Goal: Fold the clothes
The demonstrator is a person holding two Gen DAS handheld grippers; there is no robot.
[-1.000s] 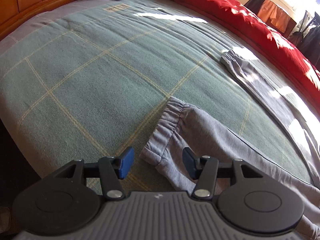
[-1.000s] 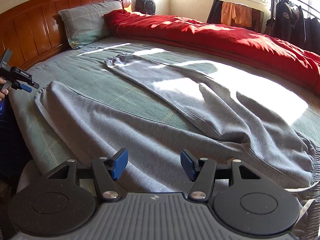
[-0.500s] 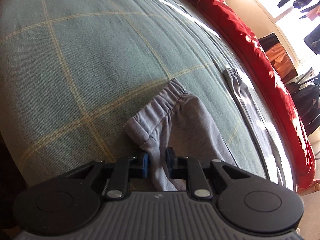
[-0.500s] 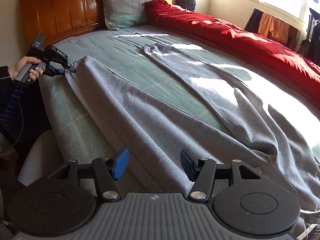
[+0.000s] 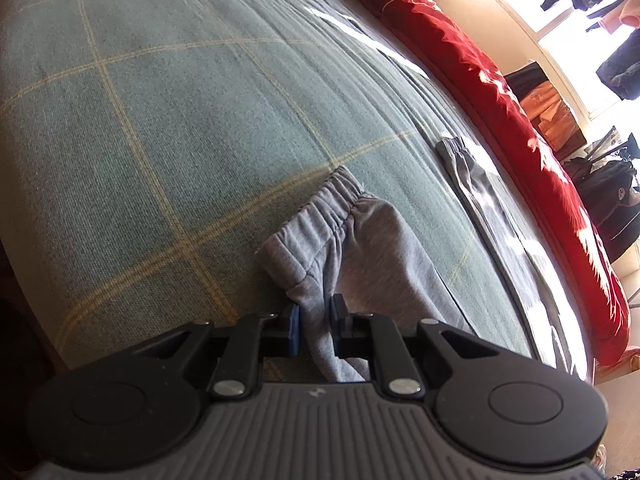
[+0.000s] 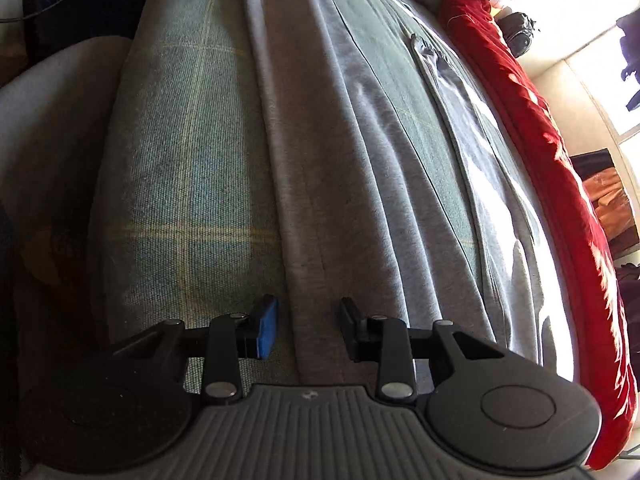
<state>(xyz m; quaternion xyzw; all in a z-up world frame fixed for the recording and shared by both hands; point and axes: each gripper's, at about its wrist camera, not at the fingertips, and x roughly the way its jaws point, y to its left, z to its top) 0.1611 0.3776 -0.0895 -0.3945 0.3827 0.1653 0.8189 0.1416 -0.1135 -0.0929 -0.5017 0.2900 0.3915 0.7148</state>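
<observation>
Since a second ago, left tongs (image 5: pixel 314 328) clamped on grey trousers (image 5: pixel 380 248) cuff; right tongs (image 6: pixel 308 330) closing, trouser edge between pads, bed (image 6: pixel 180 160) beneath.

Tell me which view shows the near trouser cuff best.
The left wrist view. The cuff fills mid-frame there, its gathered band clear, with the left hand-held gripper shut on the leg just behind it. The right wrist view shows mostly the long leg; the cuff is cut off at the top edge.
</observation>
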